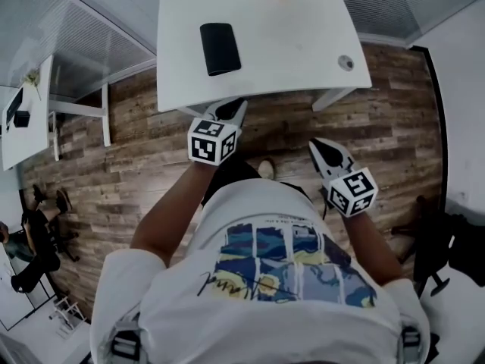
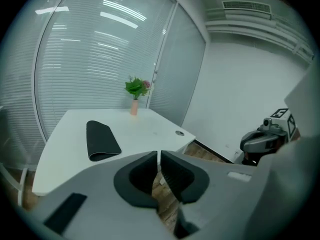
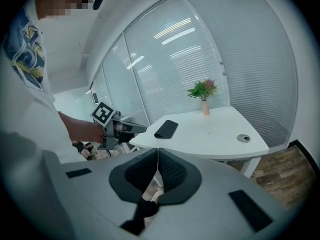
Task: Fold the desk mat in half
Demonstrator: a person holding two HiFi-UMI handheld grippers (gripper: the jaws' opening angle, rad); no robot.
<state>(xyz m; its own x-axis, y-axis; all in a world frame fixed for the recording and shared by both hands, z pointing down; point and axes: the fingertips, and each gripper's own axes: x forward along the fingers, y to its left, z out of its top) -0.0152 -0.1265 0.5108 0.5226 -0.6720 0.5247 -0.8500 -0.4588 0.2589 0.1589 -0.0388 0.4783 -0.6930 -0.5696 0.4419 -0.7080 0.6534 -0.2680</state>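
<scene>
Left gripper (image 1: 231,112): jaws all but together, just a thin slit, nothing btw them. Right gripper (image 1: 326,154): jaws closed tip to tip, also empty. Both are held in front of the person's body, over the wood floor (image 1: 129,180), short of the desk's near edge and not touching anything.

White desk (image 1: 288,36) sits ahead. The desk mat (image 1: 220,48) lies on its left half, well apart from both grippers, as a narrow dark strip.

Task status, my read: fold looks done. The mat shows as two layers w/ a rounded folded end, lying flat, and neither gripper is on it. Prob. nothing left, except maybe squaring the edges; can't tell from here how well they line up.

View differences:
- Head view: only one giving the full layout, i.e. grippers clear of the desk, plus the cable hole (image 1: 345,62) nr the right corner.
- Left gripper view: low angle shows the mat's doubled thickness and rounded end (image 2: 102,140), plus the whole potted plant (image 2: 135,90); head view cuts the plant off at the top.
- Right gripper view: shows the left gripper from the side, nr the desk corner.
</scene>
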